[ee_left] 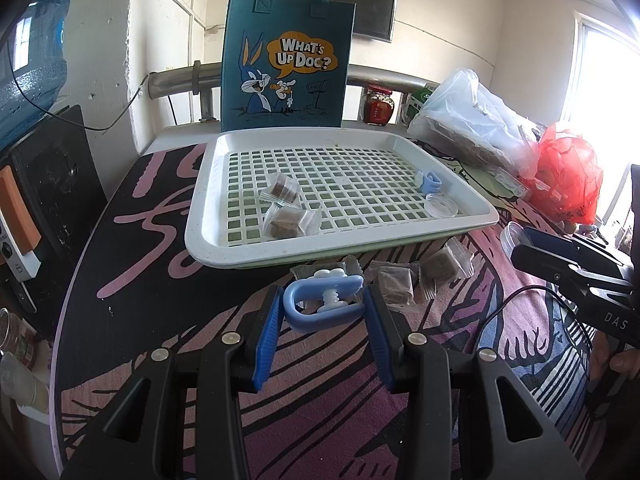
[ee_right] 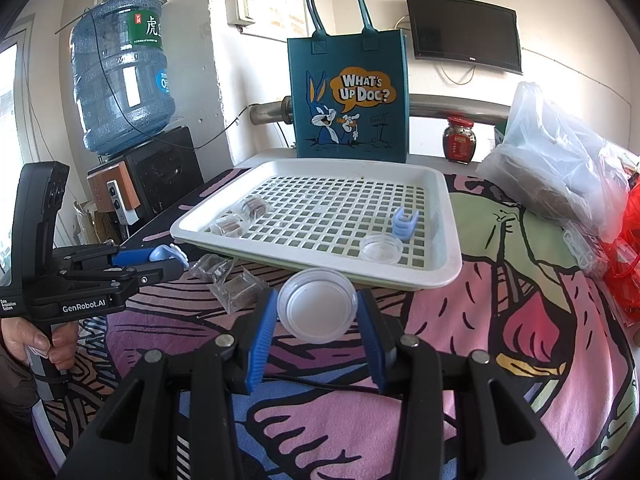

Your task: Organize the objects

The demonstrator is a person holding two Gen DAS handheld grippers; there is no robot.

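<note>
Left gripper [ee_left: 324, 306] pinches a blue clip [ee_left: 323, 300]; right gripper [ee_right: 317, 312] pinches a clear round lid [ee_right: 317, 309]. Both hover w/ loads just in front of the white grid tray [ee_left: 472, 200]. Risk: smooth lid could slip from the pads, or snag the tray rim.

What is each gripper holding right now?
Left gripper: closed on the light-blue plastic clip.
Right gripper: closed on the round clear plastic lid.
</note>
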